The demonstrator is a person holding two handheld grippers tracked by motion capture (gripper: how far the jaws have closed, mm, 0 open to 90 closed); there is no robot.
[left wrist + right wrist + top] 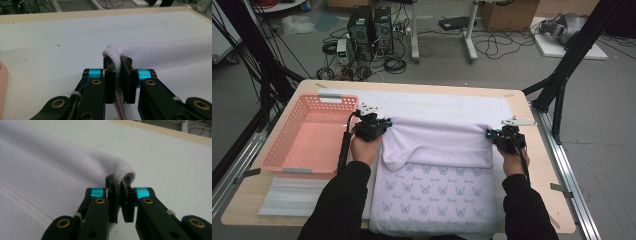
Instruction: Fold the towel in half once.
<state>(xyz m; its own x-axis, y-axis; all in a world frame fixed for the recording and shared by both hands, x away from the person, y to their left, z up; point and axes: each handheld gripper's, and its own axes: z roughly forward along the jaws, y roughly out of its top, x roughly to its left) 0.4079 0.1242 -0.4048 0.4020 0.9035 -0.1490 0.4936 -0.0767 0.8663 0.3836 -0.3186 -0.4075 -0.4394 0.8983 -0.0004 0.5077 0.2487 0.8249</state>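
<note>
A pale lilac blanket with a printed butterfly pattern lies on the white mat, its far part folded back toward me so the plain side faces up. My left gripper is shut on the fold's left corner; the cloth runs between its jaws. At the right corner my right gripper is likewise shut on the blanket edge, with fabric pinched between its jaws. Both hands hold the fold at about the same height across the table.
A pink plastic basket stands at the table's left, close beside my left gripper. A translucent sheet lies in front of it. The wooden table edge runs just right of my right hand. Cables and computer towers sit on the floor beyond.
</note>
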